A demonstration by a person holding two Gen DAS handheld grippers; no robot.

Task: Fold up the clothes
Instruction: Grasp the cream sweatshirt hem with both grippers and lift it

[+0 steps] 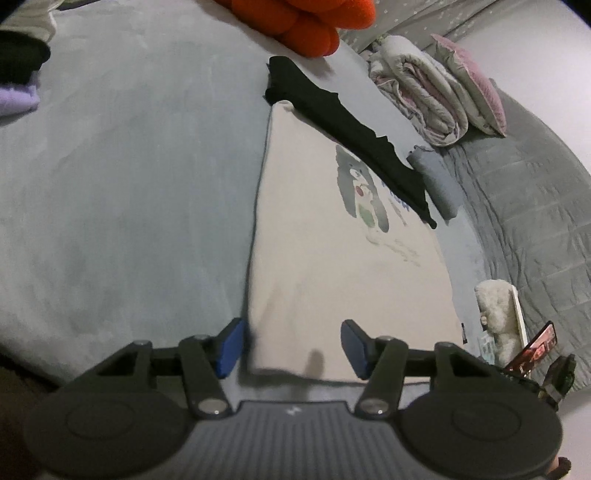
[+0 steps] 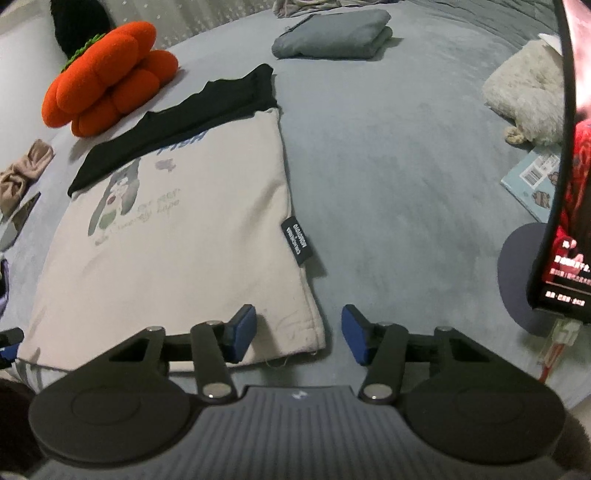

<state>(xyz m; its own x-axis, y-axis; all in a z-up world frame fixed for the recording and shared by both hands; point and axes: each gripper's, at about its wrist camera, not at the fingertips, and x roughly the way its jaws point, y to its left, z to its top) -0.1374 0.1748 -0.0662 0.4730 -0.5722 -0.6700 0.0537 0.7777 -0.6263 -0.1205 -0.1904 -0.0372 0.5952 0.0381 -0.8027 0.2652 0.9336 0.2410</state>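
Note:
A cream garment with a grey cartoon print (image 1: 332, 251) lies flat on the grey bed cover, folded into a long rectangle with a black part (image 1: 354, 140) across its far end. It also shows in the right wrist view (image 2: 173, 236), with a black label at its right edge. My left gripper (image 1: 291, 345) is open over the garment's near left corner. My right gripper (image 2: 298, 338) is open over the near right corner, jaws either side of the edge. Neither holds anything.
An orange plush pumpkin (image 2: 107, 77) sits beyond the garment. A folded grey cloth (image 2: 332, 35) lies at the back. A rolled quilt (image 1: 417, 88) and pink pillow (image 1: 472, 85) are far right. A phone on a stand (image 2: 565, 221), a booklet (image 2: 532, 181) and a fluffy toy (image 2: 528, 96) stand right.

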